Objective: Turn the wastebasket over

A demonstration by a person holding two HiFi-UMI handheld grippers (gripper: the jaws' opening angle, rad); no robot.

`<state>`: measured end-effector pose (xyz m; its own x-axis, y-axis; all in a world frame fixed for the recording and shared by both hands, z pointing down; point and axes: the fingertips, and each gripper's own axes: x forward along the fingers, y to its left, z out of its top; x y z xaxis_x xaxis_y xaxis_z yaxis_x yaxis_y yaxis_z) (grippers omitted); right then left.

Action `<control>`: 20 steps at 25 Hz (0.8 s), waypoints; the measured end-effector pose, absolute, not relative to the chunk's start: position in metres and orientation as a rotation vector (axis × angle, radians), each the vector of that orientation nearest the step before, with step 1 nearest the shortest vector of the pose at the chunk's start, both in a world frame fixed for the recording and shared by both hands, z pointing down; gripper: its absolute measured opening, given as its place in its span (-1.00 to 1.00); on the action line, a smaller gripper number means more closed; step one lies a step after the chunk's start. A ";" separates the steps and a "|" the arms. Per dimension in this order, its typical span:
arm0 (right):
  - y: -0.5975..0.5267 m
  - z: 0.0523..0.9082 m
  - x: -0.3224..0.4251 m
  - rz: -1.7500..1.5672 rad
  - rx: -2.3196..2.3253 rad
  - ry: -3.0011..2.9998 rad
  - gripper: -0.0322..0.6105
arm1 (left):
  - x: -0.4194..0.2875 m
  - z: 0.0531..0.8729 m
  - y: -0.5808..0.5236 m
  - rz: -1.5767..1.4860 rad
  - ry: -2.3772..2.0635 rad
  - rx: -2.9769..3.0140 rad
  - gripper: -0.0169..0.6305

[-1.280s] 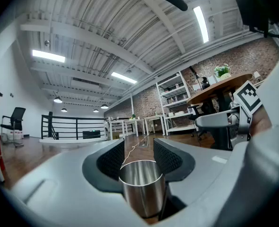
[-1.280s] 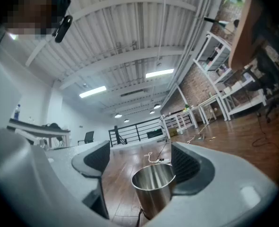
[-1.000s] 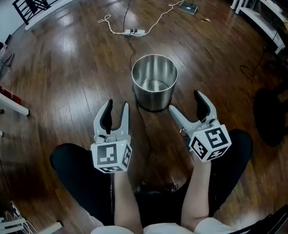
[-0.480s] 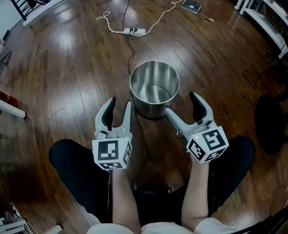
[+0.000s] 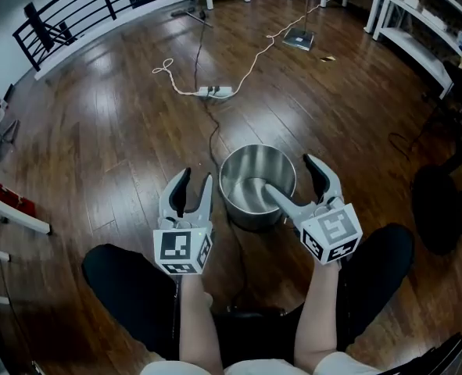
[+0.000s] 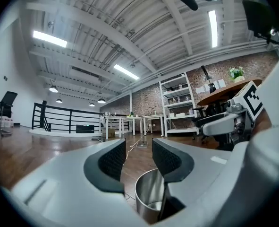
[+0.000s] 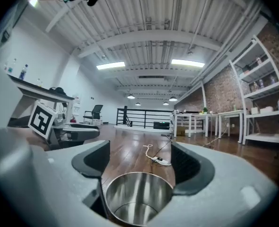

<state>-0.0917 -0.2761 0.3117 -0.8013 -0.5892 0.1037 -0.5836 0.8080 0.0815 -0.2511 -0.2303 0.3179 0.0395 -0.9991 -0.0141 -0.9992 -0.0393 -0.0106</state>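
The wastebasket [image 5: 256, 184] is a shiny steel bucket standing upright on the wood floor, mouth up and empty. My left gripper [image 5: 195, 181] hovers just left of it, jaws open with nothing between them. My right gripper [image 5: 292, 176] is at its right side, open, with one finger [image 5: 277, 198] crossing over the rim. In the right gripper view the wastebasket [image 7: 137, 201] sits low between the jaws, and neither pad touches it. In the left gripper view the wastebasket [image 6: 151, 198] shows low, under the right jaw.
A power strip [image 5: 215, 92] with white cable lies further out on the floor, and a black cable [image 5: 212, 135] runs towards the bucket. A black railing [image 5: 82, 6] is at far left, white shelving [image 5: 418, 22] at far right, a dark stool [image 5: 443, 198] to the right.
Both grippers have moved forward to the bucket. The left one now flanks its left side, and the right one's finger now overlaps the rim. The jaws stay apart.
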 end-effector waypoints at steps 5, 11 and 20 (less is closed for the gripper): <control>-0.268 0.381 -0.133 -0.031 0.649 -2.727 0.25 | -0.258 0.353 -0.239 0.009 2.222 -2.263 -0.39; -0.250 0.474 -0.194 0.062 0.478 -2.471 -0.05 | -0.281 0.373 -0.229 -0.024 2.306 -2.263 -0.39; -0.246 0.549 -0.226 -0.143 0.424 -2.177 -0.62 | -0.289 0.397 -0.219 0.007 2.403 -2.283 -0.39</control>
